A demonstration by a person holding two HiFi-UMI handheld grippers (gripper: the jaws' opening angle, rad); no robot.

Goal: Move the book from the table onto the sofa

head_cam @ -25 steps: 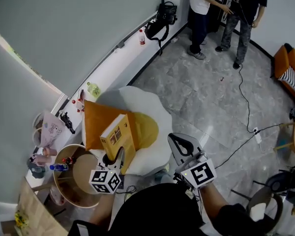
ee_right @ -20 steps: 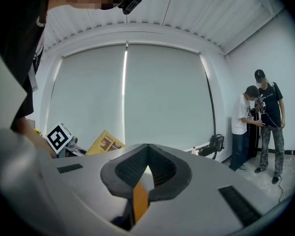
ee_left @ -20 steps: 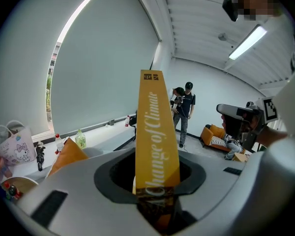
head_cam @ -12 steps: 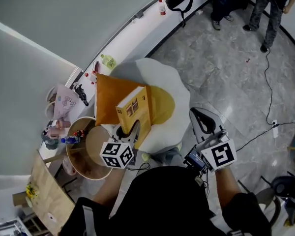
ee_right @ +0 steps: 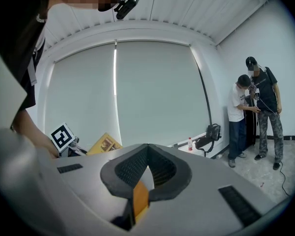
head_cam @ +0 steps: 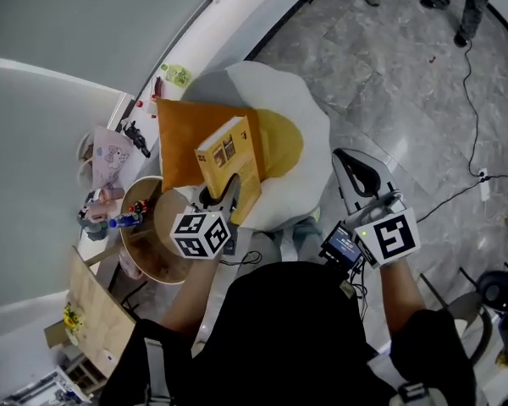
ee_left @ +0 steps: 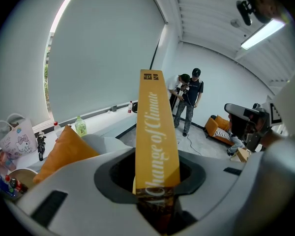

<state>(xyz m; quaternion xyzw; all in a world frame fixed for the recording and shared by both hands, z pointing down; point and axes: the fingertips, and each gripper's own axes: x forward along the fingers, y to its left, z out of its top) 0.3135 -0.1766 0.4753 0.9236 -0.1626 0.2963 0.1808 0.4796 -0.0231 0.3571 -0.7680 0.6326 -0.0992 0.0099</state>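
Carefully now: the left gripper's (head_cam: pixel 223 200) jaws pinch the book's (head_cam: pixel 229 163) lower end over the sofa (head_cam: pixel 309 180), while the right gripper's (ee_right: pixel 148 149) jaws are pressed together, empty. I'd lay it flat on the sofa beside the orange cushion (head_cam: pixel 179 142) before letting go.

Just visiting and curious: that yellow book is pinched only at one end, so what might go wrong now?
The left tongs grip the book only by one end, so it could tilt or slip out. Dropped on the propped orange cushion, it might slide off the sofa.
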